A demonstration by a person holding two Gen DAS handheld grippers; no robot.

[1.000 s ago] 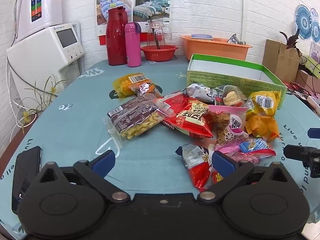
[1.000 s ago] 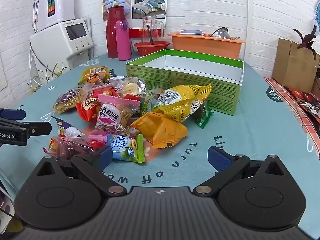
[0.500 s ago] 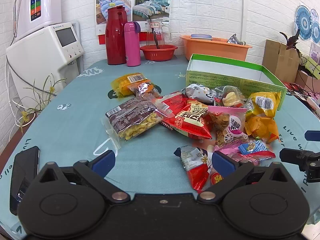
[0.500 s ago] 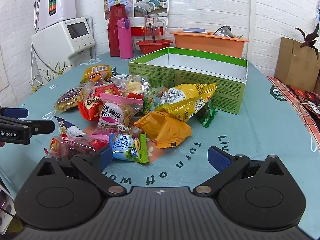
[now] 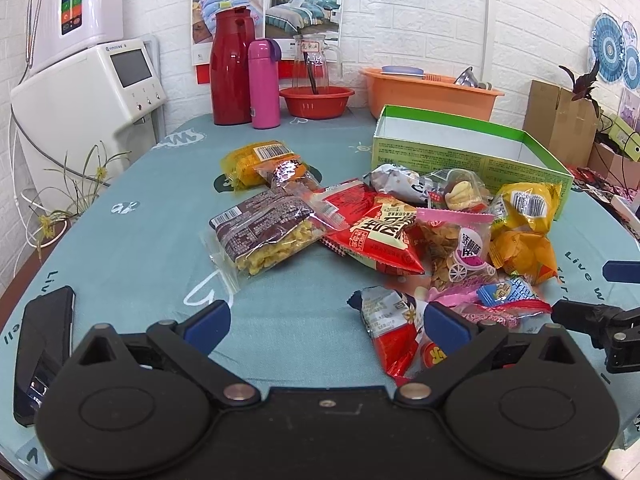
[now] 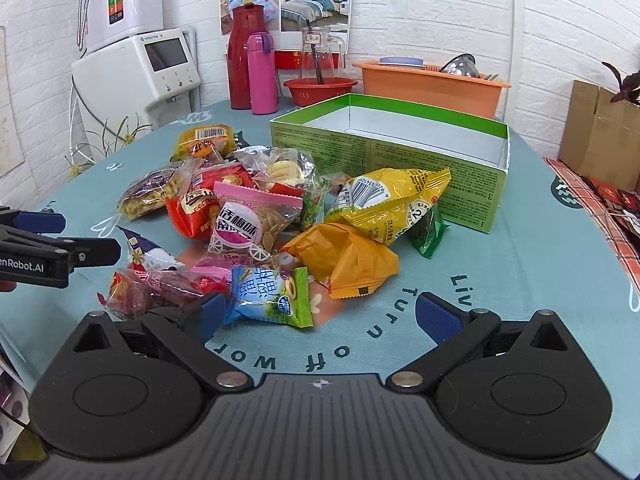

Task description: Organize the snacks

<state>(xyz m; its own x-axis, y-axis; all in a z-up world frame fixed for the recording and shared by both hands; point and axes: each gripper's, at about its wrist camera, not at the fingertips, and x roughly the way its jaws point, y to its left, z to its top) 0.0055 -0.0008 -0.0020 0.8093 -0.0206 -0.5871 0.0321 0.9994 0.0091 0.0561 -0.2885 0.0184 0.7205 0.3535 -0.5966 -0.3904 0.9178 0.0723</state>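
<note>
A heap of snack packets lies on the teal table (image 5: 140,248) in front of an open green box (image 5: 472,152) (image 6: 400,148) with nothing inside. The heap holds a brown corn packet (image 5: 264,236), a red packet (image 5: 380,232), a pink packet (image 6: 252,224), a yellow bag (image 6: 392,196), an orange bag (image 6: 348,260) and a blue-green packet (image 6: 272,296). My left gripper (image 5: 328,318) is open above the near table, a red-white packet (image 5: 392,332) by its right finger. My right gripper (image 6: 320,312) is open, straddling the blue-green packet's near edge.
A black phone (image 5: 44,352) lies at the near left edge. At the back stand a red flask (image 5: 232,68), a pink bottle (image 5: 264,84), a red bowl (image 5: 316,100) and an orange tub (image 5: 432,92). A cardboard box (image 6: 600,132) sits off to the right.
Both grippers have eased forward toward the heap; the packets look a little larger and nearer. Both stay open, and no packet has moved.
</note>
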